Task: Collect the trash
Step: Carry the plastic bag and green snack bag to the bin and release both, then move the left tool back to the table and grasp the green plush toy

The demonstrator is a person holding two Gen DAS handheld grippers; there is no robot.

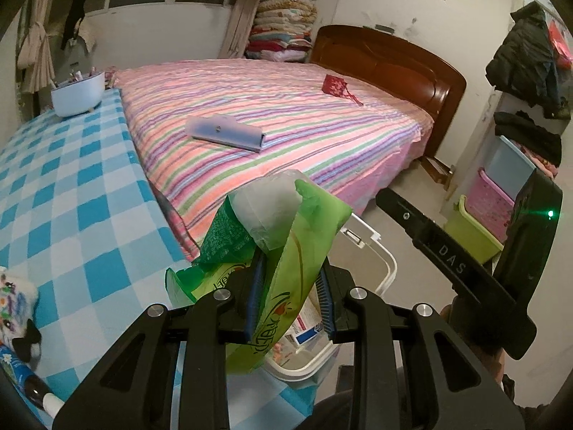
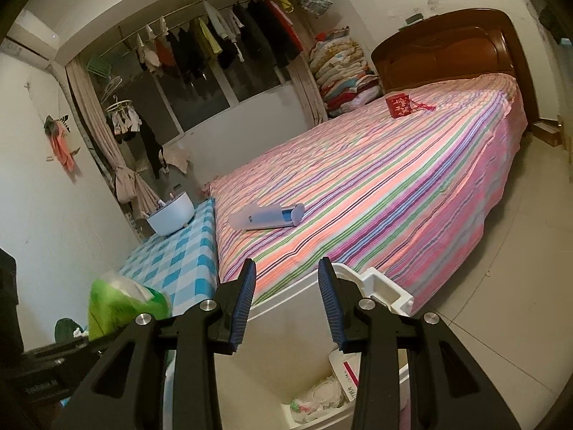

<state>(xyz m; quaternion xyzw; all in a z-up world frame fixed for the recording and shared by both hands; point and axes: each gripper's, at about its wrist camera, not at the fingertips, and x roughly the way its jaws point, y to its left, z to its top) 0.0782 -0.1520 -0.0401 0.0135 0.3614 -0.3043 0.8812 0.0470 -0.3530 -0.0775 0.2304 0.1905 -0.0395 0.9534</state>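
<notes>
— Green plastic is seen where?
— A green wrapper (image 1: 286, 251) is pinched in the left claw (image 1: 292, 301), held above the white bin (image 1: 386, 268) beside the striped bed (image 1: 286, 114).
— And the right claw (image 2: 286, 304)?
— It is held spread and empty over the bin, where other trash (image 2: 318, 394) is already gathered.

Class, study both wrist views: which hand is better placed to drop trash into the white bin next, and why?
Left. The left gripper is shut on the green wrapper directly above the white bin. The right gripper holds nothing.
</notes>
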